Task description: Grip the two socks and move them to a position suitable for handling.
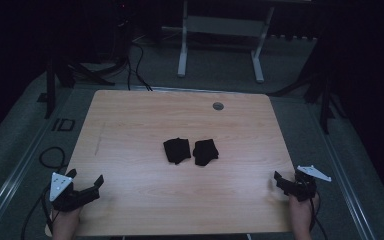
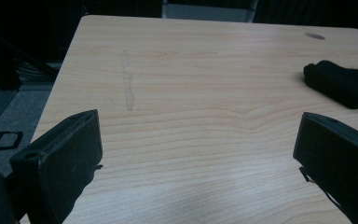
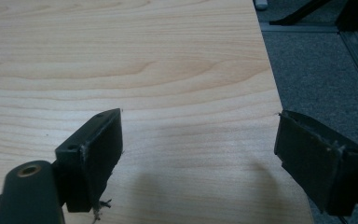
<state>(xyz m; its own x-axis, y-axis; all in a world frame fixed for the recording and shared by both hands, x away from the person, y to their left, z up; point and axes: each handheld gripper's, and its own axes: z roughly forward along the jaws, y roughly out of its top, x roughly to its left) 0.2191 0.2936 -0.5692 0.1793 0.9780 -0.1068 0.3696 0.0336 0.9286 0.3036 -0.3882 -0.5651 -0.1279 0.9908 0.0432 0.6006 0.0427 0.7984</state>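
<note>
I am seeing two small black crumpled fabric pieces lying at table centre: the left black cloth bundle (image 1: 176, 150) sitting at nine o'clock of the right black cloth bundle (image 1: 205, 151), nearly touching.

A rectangular light-wood-grain tabletop (image 1: 130, 125) with rounded corners occupies the centre of the high view. A small round grey grommet cap (image 1: 218, 106) is set flush into the tabletop toward 12 o'clock. A faint pale scuff mark (image 2: 128, 88) runs along the wood toward 9 o'clock. Grey carpet flooring (image 1: 220, 70) surrounds the tabletop. A white metal desk frame (image 1: 220, 30) stands on the carpet at 12 o'clock. Black cables (image 1: 135, 65) trail over the carpet at 11 o'clock.
</note>
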